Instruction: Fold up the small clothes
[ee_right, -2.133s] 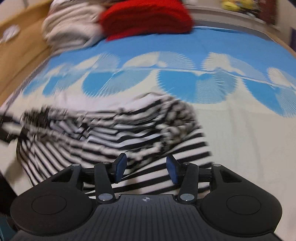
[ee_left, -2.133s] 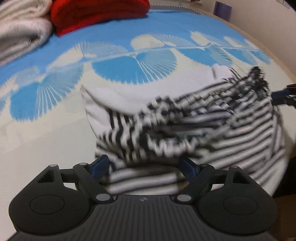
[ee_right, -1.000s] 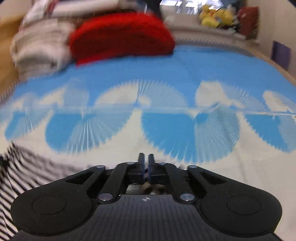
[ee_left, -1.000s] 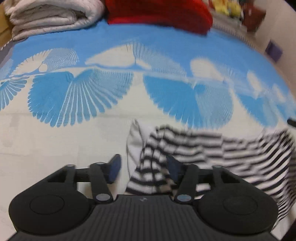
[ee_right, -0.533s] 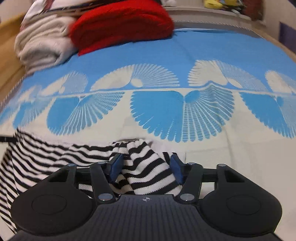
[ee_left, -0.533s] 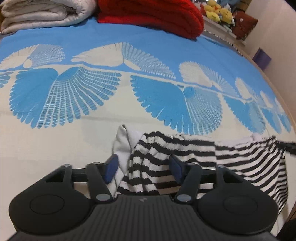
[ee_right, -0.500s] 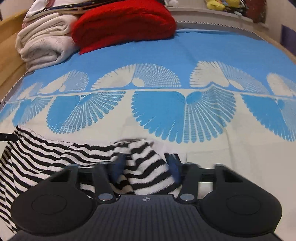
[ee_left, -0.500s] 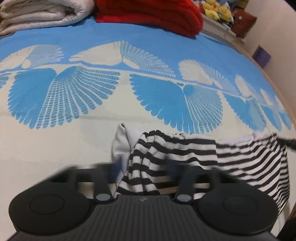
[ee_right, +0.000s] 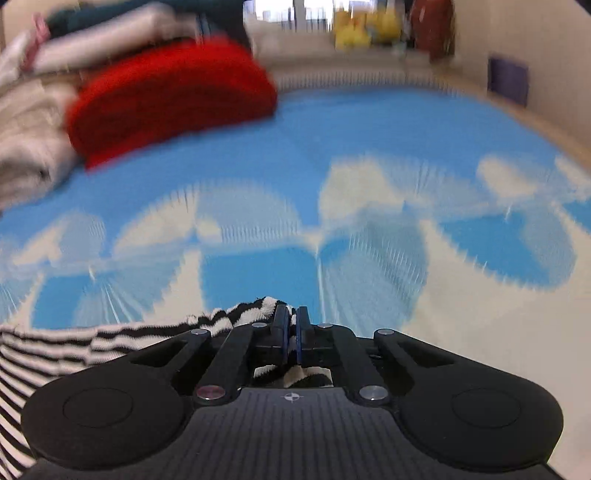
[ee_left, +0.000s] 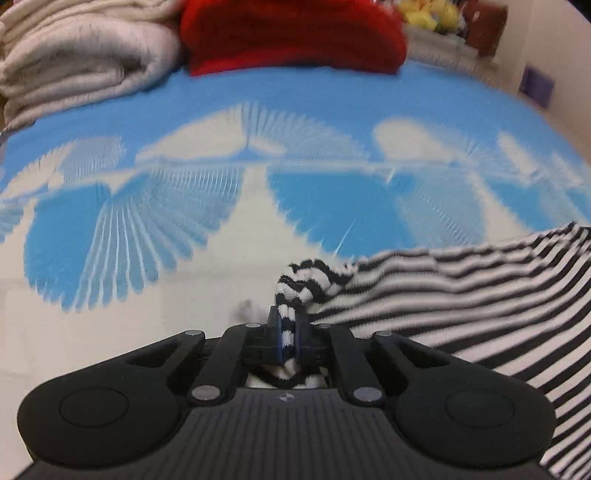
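Two grippers each pinch a corner of one black-and-white striped garment (ee_left: pixel 461 295). The left gripper (ee_left: pixel 288 334) has its blue pads clamped on a bunched striped corner that pokes up just ahead of the fingertips; its jaws have just eased slightly apart but the cloth is plainly squeezed between them. From that pinch the fabric stretches away to the gripper's right, hanging taut and blurred. The right gripper (ee_right: pixel 291 334) has just been closing and now stands nearly together on the opposite corner, with striped cloth showing between and beneath the pads; from there the striped garment (ee_right: pixel 55 354) runs off to its left. Ahead of both tools lies the bedspread (ee_left: pixel 295 122), blue with white fan shapes. Farther ahead, at the bed's far end, sit a folded red blanket (ee_left: pixel 291 33) and, to its left, a stacked cream quilt (ee_left: pixel 81 62).
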The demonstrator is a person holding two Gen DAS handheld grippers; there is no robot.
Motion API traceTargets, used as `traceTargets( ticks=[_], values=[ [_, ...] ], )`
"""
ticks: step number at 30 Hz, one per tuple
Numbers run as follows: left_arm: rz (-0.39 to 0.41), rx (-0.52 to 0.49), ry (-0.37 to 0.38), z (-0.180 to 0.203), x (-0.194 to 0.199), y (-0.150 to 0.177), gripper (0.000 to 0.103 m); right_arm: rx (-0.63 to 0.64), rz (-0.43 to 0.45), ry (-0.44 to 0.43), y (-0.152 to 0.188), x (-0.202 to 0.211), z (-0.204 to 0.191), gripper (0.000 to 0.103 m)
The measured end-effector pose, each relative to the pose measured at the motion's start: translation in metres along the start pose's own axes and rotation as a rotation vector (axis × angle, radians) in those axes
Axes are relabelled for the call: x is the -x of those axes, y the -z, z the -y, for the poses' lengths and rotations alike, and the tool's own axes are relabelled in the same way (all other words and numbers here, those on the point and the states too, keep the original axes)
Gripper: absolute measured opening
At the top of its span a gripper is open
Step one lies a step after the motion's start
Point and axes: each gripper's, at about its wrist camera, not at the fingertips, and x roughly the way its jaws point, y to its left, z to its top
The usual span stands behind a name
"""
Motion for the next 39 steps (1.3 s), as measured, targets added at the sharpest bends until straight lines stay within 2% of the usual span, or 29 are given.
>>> traceTargets(
  ticks=[3,5,8,9,10,11,12,13,15,17,21,23,24,25,26,27,28,31,35,39],
  values=[
    [0.001,-0.029,-0.029,0.005,0.003,0.001,0.011,0.072,-0.106,0.027,0.015,-0.026,-0.010,0.004],
    [-0.019,-0.029,-0.031,0.005,0.007,0.002,0.015,0.098,-0.105,0.048,0.018,-0.028,-0.013,0.009],
    [-0.095,-0.007,0.010,-0.004,0.013,0.000,0.025,0.052,-0.103,0.032,0.014,-0.021,-0.009,0.014],
    [-0.140,0.001,0.023,-0.006,0.019,0.001,0.035,0.023,-0.101,0.024,0.012,-0.013,-0.004,0.016],
    [-0.184,0.004,0.038,-0.009,0.025,0.002,0.054,-0.003,-0.098,0.017,0.010,-0.008,0.000,0.023],
    [-0.235,0.007,0.057,-0.013,0.030,0.004,0.063,-0.029,-0.096,0.010,0.007,0.001,0.006,0.027],
    [-0.283,0.005,0.075,-0.016,0.037,0.006,0.068,-0.059,-0.096,0.000,0.006,0.014,0.013,0.028],
    [-0.296,-0.002,0.082,-0.020,0.046,0.008,0.068,-0.077,-0.098,-0.010,0.006,0.026,0.019,0.028],
    [-0.264,-0.016,0.083,-0.026,0.076,0.012,0.068,-0.095,-0.106,-0.018,0.003,0.052,0.032,0.031],
    [-0.236,-0.015,0.117,-0.033,0.109,0.023,0.068,-0.114,-0.098,-0.031,0.003,0.077,0.045,0.038],
    [-0.190,0.083,0.142,-0.048,0.151,0.058,0.068,-0.125,-0.111,-0.069,0.023,0.124,0.071,0.043],
    [-0.187,0.174,0.128,-0.056,0.154,0.079,0.067,-0.157,-0.139,-0.077,0.040,0.132,0.081,0.043],
    [-0.220,0.230,0.126,-0.060,0.150,0.091,0.058,-0.182,-0.161,-0.079,0.053,0.133,0.086,0.043],
    [-0.285,0.266,0.111,-0.063,0.142,0.101,0.044,-0.203,-0.180,-0.079,0.064,0.131,0.089,0.043],
    [-0.315,0.279,0.093,-0.064,0.138,0.104,0.040,-0.220,-0.208,-0.076,0.075,0.129,0.091,0.043],
    [-0.303,0.275,0.085,-0.064,0.137,0.104,0.040,-0.224,-0.279,-0.060,0.083,0.122,0.091,0.043],
    [-0.288,0.261,0.091,-0.063,0.138,0.104,0.040,-0.228,-0.299,-0.057,0.087,0.121,0.091,0.043],
    [-0.306,0.251,0.133,-0.063,0.131,0.108,0.040,-0.206,-0.282,-0.073,0.092,0.123,0.087,0.042],
    [-0.338,0.203,0.111,-0.056,0.119,0.114,0.040,-0.176,-0.337,-0.052,0.100,0.116,0.085,0.042],
    [-0.342,0.190,0.105,-0.051,0.116,0.118,0.041,-0.147,-0.349,-0.040,0.104,0.112,0.079,0.042]
  ],
)
